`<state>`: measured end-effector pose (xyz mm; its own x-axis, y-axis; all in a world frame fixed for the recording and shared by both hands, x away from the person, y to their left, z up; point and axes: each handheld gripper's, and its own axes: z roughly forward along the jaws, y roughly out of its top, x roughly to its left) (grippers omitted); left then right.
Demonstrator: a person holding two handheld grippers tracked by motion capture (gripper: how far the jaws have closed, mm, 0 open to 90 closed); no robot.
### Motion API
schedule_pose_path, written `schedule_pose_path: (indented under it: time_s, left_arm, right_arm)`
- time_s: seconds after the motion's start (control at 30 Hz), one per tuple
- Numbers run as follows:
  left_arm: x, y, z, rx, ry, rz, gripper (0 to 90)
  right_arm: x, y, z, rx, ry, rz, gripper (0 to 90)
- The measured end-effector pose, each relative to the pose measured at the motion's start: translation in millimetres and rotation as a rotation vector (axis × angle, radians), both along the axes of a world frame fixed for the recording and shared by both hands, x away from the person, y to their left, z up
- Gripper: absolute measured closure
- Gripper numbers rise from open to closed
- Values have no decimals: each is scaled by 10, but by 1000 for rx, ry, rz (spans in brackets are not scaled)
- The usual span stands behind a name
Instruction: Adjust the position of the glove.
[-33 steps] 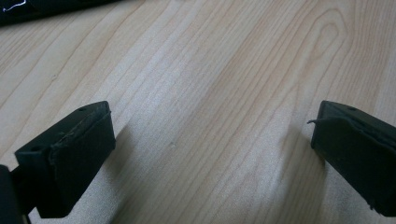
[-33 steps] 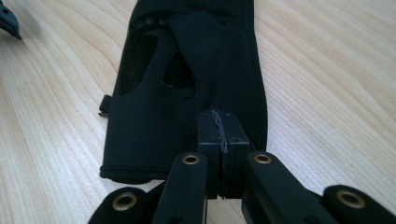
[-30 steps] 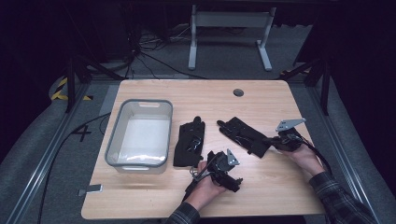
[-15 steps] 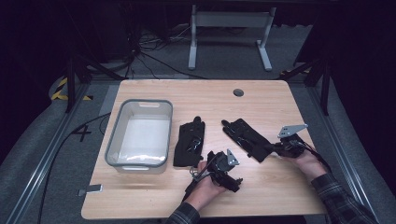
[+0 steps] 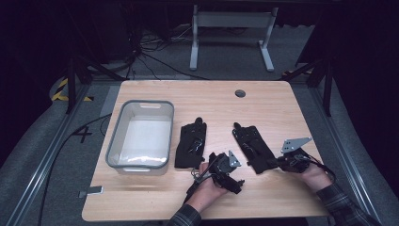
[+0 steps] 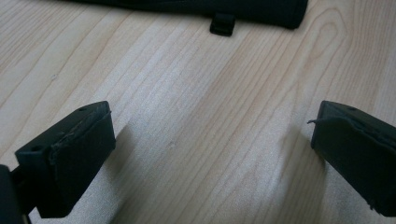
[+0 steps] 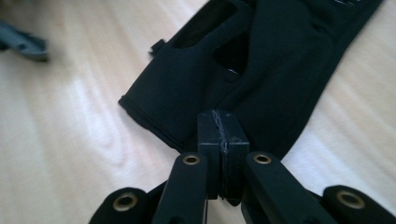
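Note:
Two black gloves lie side by side on the wooden table [image 5: 282,108]. My right gripper [image 5: 276,165] is shut on the cuff of the right glove [image 5: 251,143]; in the right gripper view the pads [image 7: 219,135] meet on the cuff edge of that glove [image 7: 261,70]. The left glove [image 5: 190,141] lies flat beside the bin. My left gripper [image 5: 214,165] rests low over the table just in front of its cuff, open, with only bare wood between the jaws [image 6: 212,154]. The cuff of that glove [image 6: 187,7] shows at the top of the left gripper view.
A grey plastic bin [image 5: 115,136] stands at the table's left, nothing visible inside. A round cable hole [image 5: 240,93] sits near the far edge. A small grey tab [image 5: 91,190] lies at the front left corner. A metal stand's legs are on the floor beyond.
My right gripper has slid toward the right and a little nearer, and the right glove has shifted with it. The left gripper and left glove have stayed where they were.

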<state>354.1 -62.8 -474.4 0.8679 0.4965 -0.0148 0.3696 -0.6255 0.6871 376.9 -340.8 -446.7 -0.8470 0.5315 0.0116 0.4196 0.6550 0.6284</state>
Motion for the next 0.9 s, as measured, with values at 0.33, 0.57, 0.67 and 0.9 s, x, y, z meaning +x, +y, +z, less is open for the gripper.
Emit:
schedule_pose_path:
  time_s: [0.33, 0.57, 0.67, 0.9]
  left_arm:
    - [1, 0, 1, 1, 1, -1, 0]
    - [2, 0, 1, 1, 2, -2, 0]
    - [4, 1, 2, 1, 4, -5, 0]
    - [5, 1, 2, 2, 3, -6, 0]
  right_arm:
    - [-108, -6, 60, 21, -12, 26, 900]
    - [156, 26, 151, 46, -54, -4, 900]
    - [296, 50, 143, 45, -52, -18, 900]
    - [546, 99, 51, 24, -38, -40, 900]
